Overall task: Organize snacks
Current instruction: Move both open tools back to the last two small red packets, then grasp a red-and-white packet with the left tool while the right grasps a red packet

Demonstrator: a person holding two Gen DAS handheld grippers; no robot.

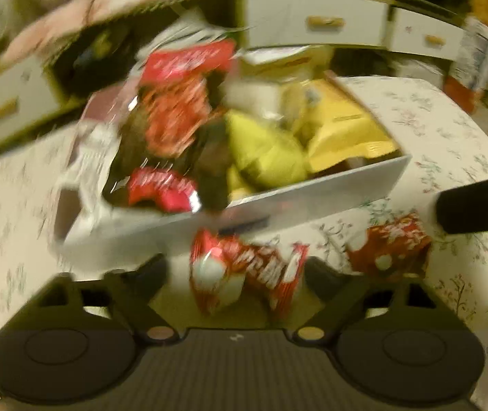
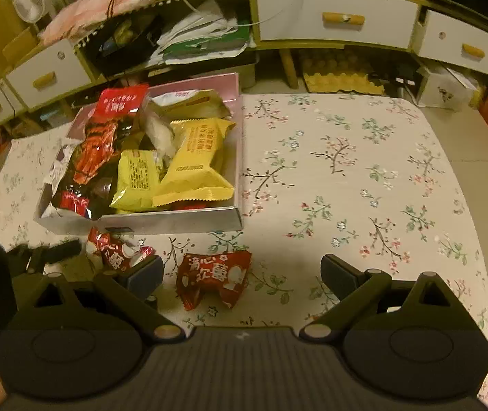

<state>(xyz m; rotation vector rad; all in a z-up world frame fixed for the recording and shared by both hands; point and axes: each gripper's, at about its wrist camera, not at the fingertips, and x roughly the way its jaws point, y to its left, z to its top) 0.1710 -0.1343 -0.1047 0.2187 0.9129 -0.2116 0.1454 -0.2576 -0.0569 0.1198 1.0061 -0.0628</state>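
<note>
**2 red packets lying loose, 1 under each gripper**

The left gripper (image 1: 237, 274) is pointing steeply down with its jaws spread around a crumpled red snack packet (image 1: 247, 270), which is lying on the flowered tablecloth (image 1: 449, 137) directly between the fingers; the blur is hiding whether the pads are touching it. That packet's long axis is running roughly across the gap, finger to finger, so closing in would be squeezing it end to end, I judge.

The right gripper (image 2: 242, 274) is also spread wide and holding nothing. A 2nd red packet (image 2: 213, 277) is lying between its fingers, nearer the left one, its long axis likewise crosswise.

Just beyond both grippers, the box (image 2: 175, 221) of yellow and red snacks is sitting with its near wall facing them. Each hand is nearest its own packet.
</note>
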